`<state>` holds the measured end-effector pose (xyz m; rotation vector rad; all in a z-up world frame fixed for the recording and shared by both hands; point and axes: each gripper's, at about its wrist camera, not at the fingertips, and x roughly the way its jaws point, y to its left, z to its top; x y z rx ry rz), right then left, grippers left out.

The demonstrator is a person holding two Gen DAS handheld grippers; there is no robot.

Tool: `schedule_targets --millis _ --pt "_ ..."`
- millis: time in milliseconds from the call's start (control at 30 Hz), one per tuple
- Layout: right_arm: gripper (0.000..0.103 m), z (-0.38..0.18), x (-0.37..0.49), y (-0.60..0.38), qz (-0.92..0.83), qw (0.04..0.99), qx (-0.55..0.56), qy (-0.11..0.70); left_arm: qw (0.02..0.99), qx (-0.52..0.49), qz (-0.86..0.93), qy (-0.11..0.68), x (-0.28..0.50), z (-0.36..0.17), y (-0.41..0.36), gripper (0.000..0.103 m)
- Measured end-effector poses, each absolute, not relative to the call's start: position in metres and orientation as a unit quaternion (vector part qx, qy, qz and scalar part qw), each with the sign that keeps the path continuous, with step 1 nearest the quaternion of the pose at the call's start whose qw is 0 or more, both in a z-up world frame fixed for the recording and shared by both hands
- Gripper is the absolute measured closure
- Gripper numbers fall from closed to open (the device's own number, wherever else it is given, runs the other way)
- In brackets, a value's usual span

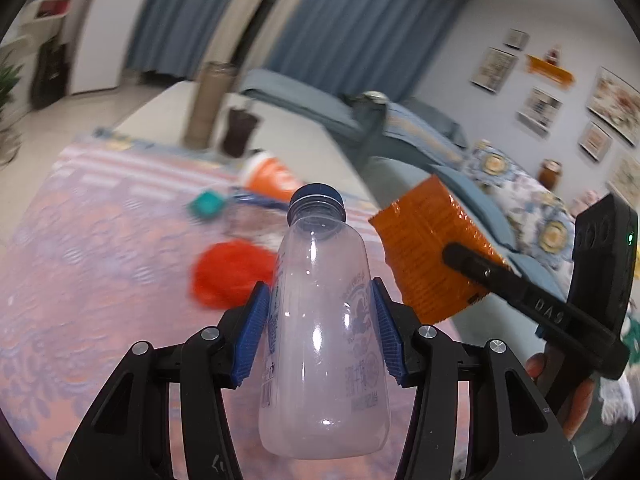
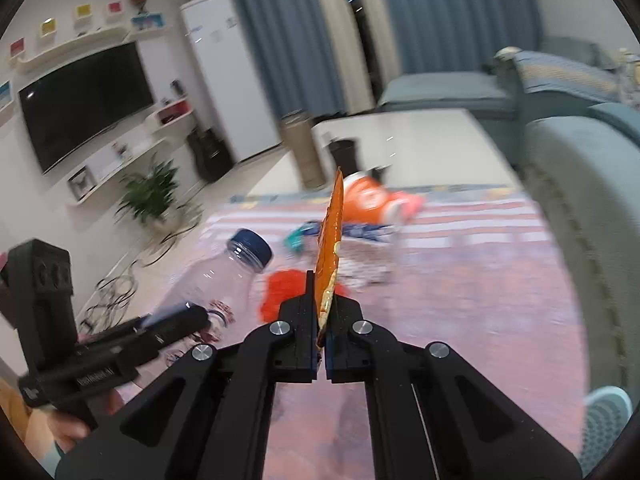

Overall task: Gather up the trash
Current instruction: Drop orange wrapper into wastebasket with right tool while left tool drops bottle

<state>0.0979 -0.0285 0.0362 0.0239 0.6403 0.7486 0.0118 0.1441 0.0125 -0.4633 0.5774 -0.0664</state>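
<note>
My left gripper is shut on a clear plastic bottle with a dark blue cap, held above the pink rug. The bottle also shows in the right wrist view. My right gripper is shut on a flat orange snack wrapper, seen edge-on; in the left wrist view the wrapper hangs at right. On the rug lie a red crumpled piece, an orange cup on its side, a teal scrap and a blue wrapper.
A grey-blue sofa borders the rug on the right. A white low table stands beyond the rug, with a brown cylinder and a dark bin beside it. A TV wall, plant and floor cables are at left.
</note>
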Motion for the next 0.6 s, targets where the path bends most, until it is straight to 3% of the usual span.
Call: schedule_targets --millis 267,600 --pt "0.102 0.054 0.082 -0.153 0.259 0.924 0.034 0.279 0.932 -0.181 -0.137 0.281 0.039 0.042 0.039 0.054" --pt "0.102 0.036 0.068 -0.278 0.145 0.945 0.071 0.286 0.908 -0.143 -0.251 0.304 0.076 0.035 -0.075 0.054"
